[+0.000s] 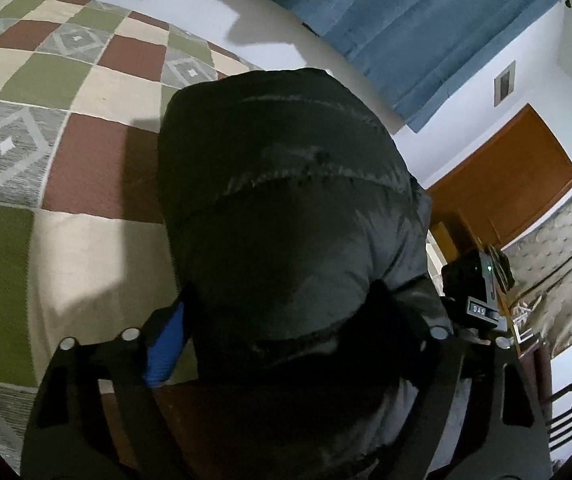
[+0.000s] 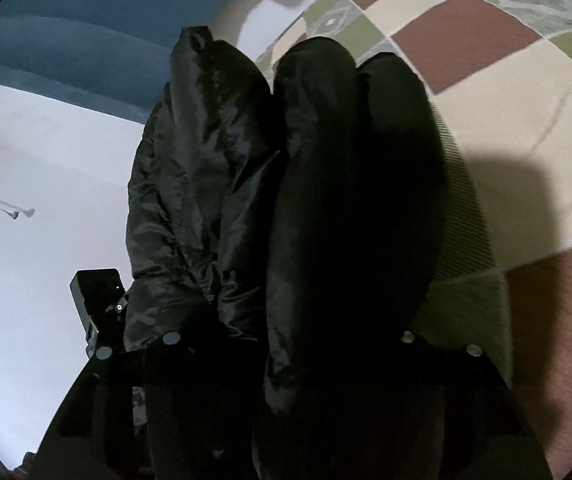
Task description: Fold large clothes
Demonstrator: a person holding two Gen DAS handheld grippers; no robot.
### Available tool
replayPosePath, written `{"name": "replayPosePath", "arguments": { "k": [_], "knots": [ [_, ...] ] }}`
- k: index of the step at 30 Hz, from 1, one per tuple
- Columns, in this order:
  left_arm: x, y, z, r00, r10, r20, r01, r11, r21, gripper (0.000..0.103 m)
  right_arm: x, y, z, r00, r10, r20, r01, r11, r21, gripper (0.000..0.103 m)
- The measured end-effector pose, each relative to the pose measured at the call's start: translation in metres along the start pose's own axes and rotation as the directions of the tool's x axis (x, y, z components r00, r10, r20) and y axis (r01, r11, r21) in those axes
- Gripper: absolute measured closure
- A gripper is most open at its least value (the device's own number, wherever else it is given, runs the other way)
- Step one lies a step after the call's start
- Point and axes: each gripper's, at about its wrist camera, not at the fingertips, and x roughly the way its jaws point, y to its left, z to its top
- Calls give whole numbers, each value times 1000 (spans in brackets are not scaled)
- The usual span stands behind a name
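A dark grey-black puffer jacket fills the middle of the left wrist view, lifted above a checkered bedspread. My left gripper is shut on a thick bunch of the jacket; its blue finger pad shows at the left. In the right wrist view the same jacket hangs in padded folds, and my right gripper is shut on it. The right gripper's body also shows in the left wrist view, and the left gripper's body in the right wrist view.
The bed with the green, brown and cream checkered spread lies below. A blue curtain, a white wall and a wooden door stand behind. A dark chair back is at the lower right.
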Motion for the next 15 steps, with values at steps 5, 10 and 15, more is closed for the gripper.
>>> {"name": "replayPosePath", "arguments": {
  "k": [5,10,15],
  "knots": [
    [-16,13,4,999,31,28,-31,999,-8,22,9,15,0,1000,16,-21,-17,999,-40,49],
    [-39,36,7,996,68,59,-66,997,-35,23,21,20,2,998,33,-56,-37,997,-67,49],
    [-61,57,13,989,117,92,-113,992,-56,23,22,23,2,996,41,-84,-48,995,-87,49]
  ]
}}
